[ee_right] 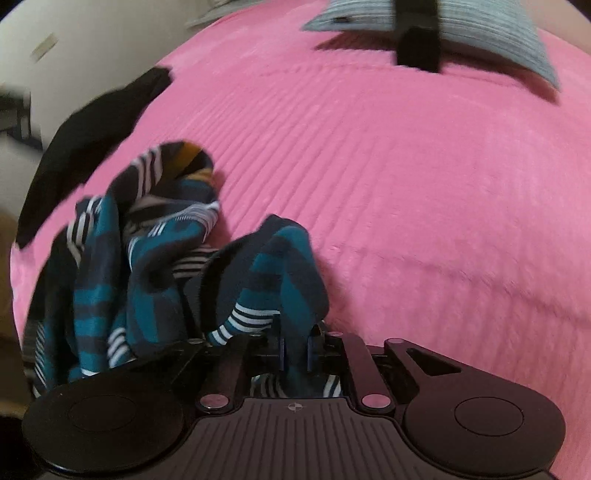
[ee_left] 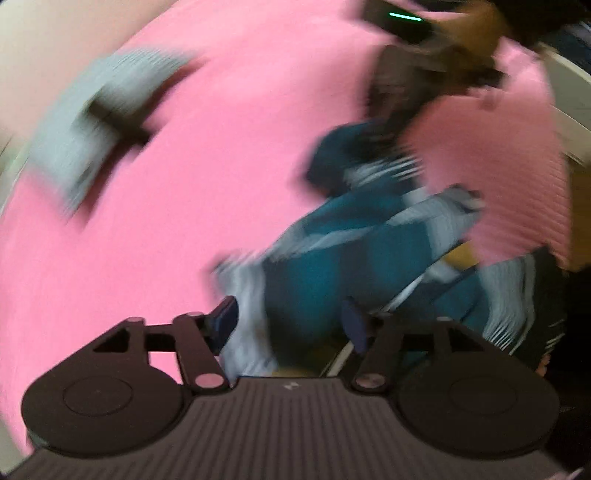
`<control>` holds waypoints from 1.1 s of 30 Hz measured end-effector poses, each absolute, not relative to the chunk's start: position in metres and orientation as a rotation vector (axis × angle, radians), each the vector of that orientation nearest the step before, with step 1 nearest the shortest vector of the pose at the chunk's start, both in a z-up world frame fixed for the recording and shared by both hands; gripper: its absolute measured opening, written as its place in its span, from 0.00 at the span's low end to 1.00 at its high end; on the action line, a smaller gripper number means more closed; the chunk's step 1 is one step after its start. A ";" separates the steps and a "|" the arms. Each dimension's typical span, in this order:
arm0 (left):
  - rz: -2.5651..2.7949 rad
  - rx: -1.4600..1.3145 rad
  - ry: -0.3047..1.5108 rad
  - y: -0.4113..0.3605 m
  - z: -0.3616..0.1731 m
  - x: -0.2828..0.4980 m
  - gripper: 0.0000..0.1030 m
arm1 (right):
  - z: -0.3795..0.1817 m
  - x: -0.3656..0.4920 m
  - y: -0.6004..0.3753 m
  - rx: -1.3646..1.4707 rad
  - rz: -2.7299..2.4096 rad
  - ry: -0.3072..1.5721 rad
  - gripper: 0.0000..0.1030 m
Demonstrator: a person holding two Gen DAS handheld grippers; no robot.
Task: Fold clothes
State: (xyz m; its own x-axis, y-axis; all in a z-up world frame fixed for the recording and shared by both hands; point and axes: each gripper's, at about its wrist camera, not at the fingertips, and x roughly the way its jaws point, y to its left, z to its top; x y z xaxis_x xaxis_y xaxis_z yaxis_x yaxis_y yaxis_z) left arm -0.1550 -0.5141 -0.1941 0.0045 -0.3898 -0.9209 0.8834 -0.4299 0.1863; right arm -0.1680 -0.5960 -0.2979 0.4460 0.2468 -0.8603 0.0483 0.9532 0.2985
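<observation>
A crumpled garment [ee_right: 155,258] in teal and navy with white stripes lies at the near edge of a pink ribbed bedspread [ee_right: 406,184]. My right gripper [ee_right: 295,349] is shut on a fold of it, the cloth pinched between the two close pads. The left wrist view is blurred; there the same garment [ee_left: 332,251] spreads beyond my left gripper [ee_left: 290,323], whose fingers stand wide apart and press on nothing. The right gripper [ee_left: 399,85] and the hand holding it show at the upper right of that view, above the garment.
A folded grey striped cloth [ee_right: 491,33] with a black strip [ee_right: 417,40] across it lies at the far side of the bed, also blurred as the grey cloth [ee_left: 81,125]. A black garment [ee_right: 85,136] hangs over the bed's left edge.
</observation>
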 end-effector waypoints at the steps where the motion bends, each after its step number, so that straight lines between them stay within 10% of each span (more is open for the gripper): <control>1: -1.697 1.312 0.536 -0.521 -0.205 -0.176 0.65 | -0.292 -0.174 -0.597 0.313 0.100 1.093 0.07; 4: -1.817 1.447 0.431 -0.529 -0.239 -0.220 0.61 | -0.275 -0.190 -0.595 0.310 0.040 1.065 0.06; 5: -1.832 1.497 0.400 -0.529 -0.251 -0.231 0.39 | -0.270 -0.196 -0.594 0.308 0.018 1.057 0.06; 8: -1.815 1.517 0.392 -0.523 -0.261 -0.230 0.16 | -0.254 -0.213 -0.591 0.284 -0.049 1.043 0.05; 16: -1.345 1.247 0.570 -0.452 -0.159 -0.083 0.12 | -0.201 -0.252 -0.577 0.260 -0.232 1.010 0.05; 21: -0.975 1.239 0.677 -0.388 -0.136 0.015 0.18 | -0.179 -0.258 -0.548 0.237 -0.305 0.998 0.05; 28: -1.136 1.146 0.629 -0.400 -0.140 0.009 0.64 | -0.190 -0.269 -0.519 0.274 -0.377 1.009 0.05; 33: -1.346 1.152 0.626 -0.483 -0.192 -0.014 0.66 | -0.215 -0.275 -0.534 0.313 -0.379 1.031 0.05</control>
State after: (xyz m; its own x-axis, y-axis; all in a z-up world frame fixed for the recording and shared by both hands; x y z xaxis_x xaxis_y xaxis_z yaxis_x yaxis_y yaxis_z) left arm -0.0139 -0.4827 -0.1915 0.1865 -0.4161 -0.8900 0.9488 -0.1589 0.2731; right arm -0.2748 -0.5342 -0.2146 0.4598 -0.1570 -0.8740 0.4460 0.8919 0.0745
